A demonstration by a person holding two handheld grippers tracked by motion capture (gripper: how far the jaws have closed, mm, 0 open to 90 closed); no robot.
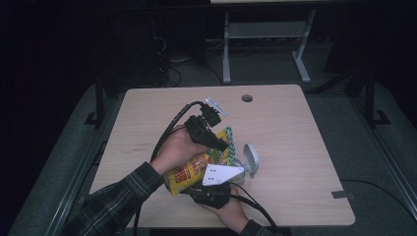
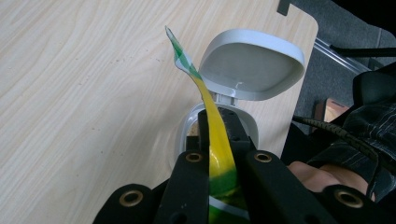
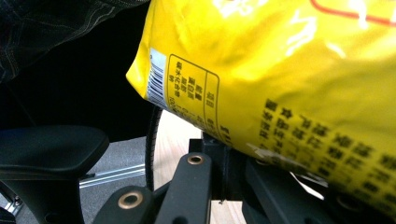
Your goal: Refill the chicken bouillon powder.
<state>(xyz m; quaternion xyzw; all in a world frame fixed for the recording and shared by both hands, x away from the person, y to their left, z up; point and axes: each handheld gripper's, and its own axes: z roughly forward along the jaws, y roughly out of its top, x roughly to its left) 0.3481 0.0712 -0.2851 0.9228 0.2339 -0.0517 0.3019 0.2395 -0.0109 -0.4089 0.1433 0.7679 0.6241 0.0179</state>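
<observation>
- A yellow snack bag (image 1: 194, 169) hangs above the near middle of the wooden table (image 1: 295, 147), its long axis slanting from near-left to far-right.
- The left gripper (image 1: 222, 143) pinches the bag's green top edge (image 2: 205, 95), jaws pressed together on it.
- The right gripper (image 1: 216, 189) meets the bag's lower end from the near side; jaws closed, its hold on the bag unclear.
- A small grey bin (image 2: 243, 65), lid open, stands just right of the bag's top.
</observation>
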